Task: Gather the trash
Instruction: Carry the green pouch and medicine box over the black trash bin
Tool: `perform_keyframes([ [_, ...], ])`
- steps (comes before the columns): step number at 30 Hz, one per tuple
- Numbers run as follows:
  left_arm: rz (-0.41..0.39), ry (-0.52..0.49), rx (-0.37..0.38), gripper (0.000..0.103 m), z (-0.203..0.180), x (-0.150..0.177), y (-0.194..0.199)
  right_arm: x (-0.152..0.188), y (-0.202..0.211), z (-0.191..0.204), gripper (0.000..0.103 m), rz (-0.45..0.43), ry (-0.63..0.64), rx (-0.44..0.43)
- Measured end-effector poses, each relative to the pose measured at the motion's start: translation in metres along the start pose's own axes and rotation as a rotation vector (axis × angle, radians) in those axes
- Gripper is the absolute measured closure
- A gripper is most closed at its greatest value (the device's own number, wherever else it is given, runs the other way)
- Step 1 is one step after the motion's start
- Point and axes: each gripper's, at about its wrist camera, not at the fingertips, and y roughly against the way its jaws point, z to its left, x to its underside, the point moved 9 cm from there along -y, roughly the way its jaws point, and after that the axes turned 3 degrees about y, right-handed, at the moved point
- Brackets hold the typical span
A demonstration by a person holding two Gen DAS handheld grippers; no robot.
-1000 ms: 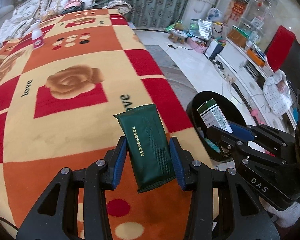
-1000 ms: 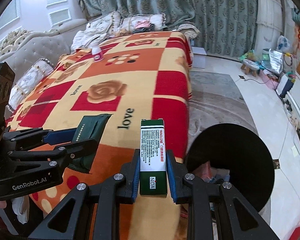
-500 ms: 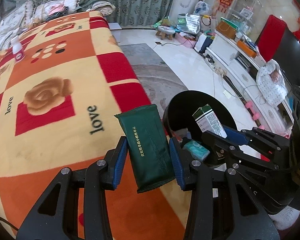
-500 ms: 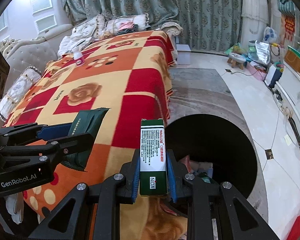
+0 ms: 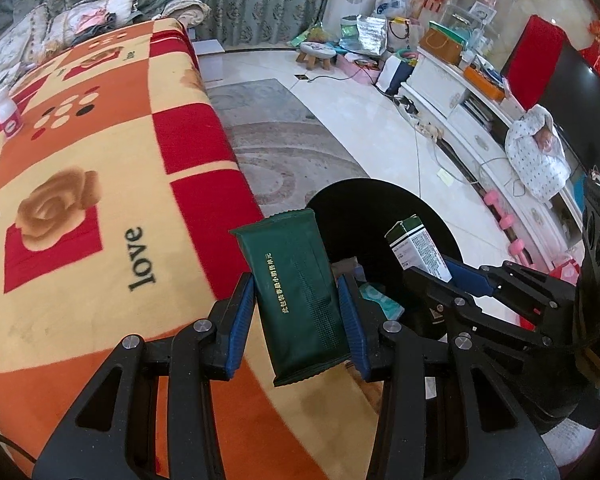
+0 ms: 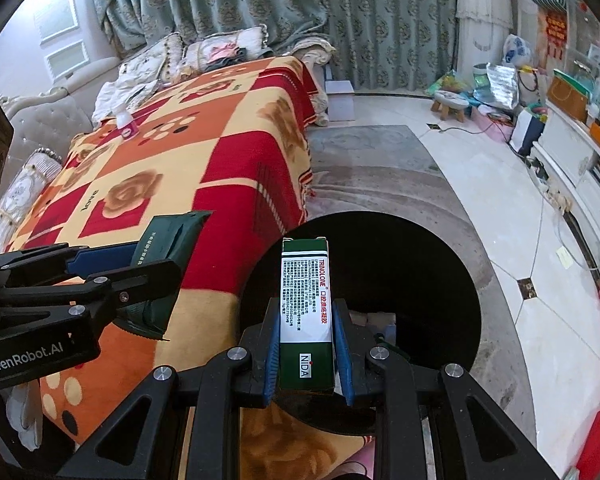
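My left gripper [image 5: 298, 308] is shut on a dark green packet [image 5: 296, 292] and holds it over the blanket's edge, beside the black trash bin [image 5: 380, 216]. My right gripper [image 6: 306, 340] is shut on a green and white carton [image 6: 305, 308] and holds it above the bin's mouth [image 6: 420, 280]. The carton also shows in the left wrist view [image 5: 418, 248], and the packet in the right wrist view [image 6: 162, 248]. Some trash lies inside the bin [image 5: 380, 300].
A red, orange and cream blanket [image 5: 80, 200] covers the sofa at the left. A small white bottle [image 5: 8, 116] stands on it far back. A grey rug [image 6: 380, 168] and tiled floor lie beyond the bin. A white cabinet [image 5: 460, 96] lines the right wall.
Both grippers have moved right, off the blanket toward the bin. The carton now hangs over the bin's mouth and the packet nears its rim. Both stay shut.
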Motion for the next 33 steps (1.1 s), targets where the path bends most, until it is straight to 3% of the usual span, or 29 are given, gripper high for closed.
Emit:
perform_keyframes([
  [33,0.047,-0.007,-0.005,0.063,-0.021,-0.002,-0.033,0.01,-0.013,-0.048,0.08,0.026,-0.083,0.021],
])
